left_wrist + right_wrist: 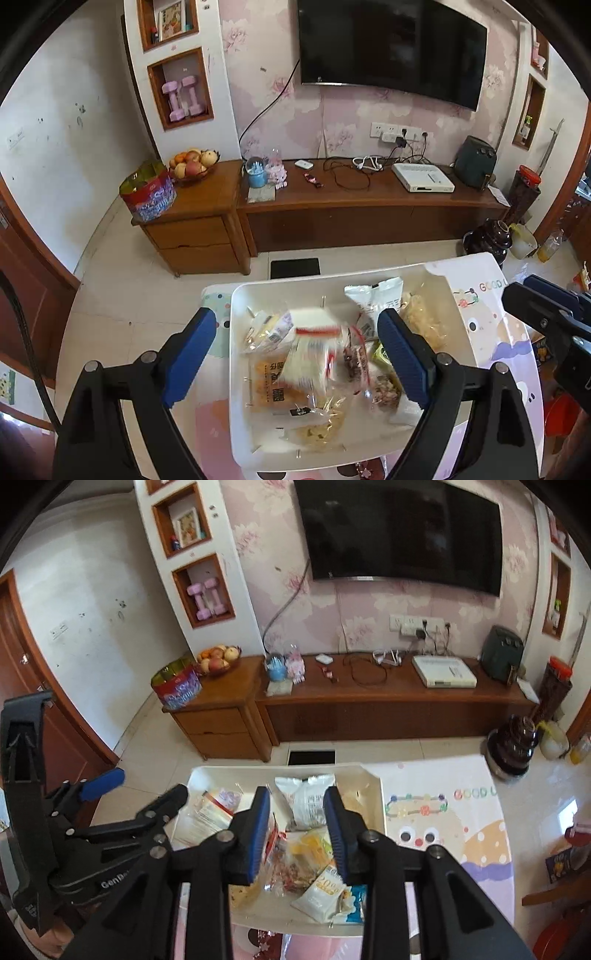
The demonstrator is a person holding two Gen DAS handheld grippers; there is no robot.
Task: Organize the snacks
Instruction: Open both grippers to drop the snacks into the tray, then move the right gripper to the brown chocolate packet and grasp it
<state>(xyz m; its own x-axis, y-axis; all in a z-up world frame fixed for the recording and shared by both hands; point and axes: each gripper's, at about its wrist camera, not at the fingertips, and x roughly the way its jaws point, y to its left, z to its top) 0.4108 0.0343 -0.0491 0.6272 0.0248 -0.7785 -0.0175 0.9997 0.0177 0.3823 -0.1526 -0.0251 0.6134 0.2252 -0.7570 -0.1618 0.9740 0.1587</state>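
A white tray (236,369) on the patterned table holds several wrapped snacks. My left gripper (295,354) is open wide above it. Between its fingers a white packet with a red stripe (314,354) looks blurred, lying on or dropping onto the pile, touching neither finger. An orange cake packet (269,387) and a white pouch (376,299) lie in the tray. My right gripper (299,827) hangs open and empty over the same tray (376,805), above a yellow packet (310,845) and a white pouch (306,801).
The table has a cartoon-print cloth (443,812). Beyond it stand a wooden TV cabinet (369,206), a fruit bowl (192,166) and a red tin (147,192). A dark jar (513,738) stands on the floor at right.
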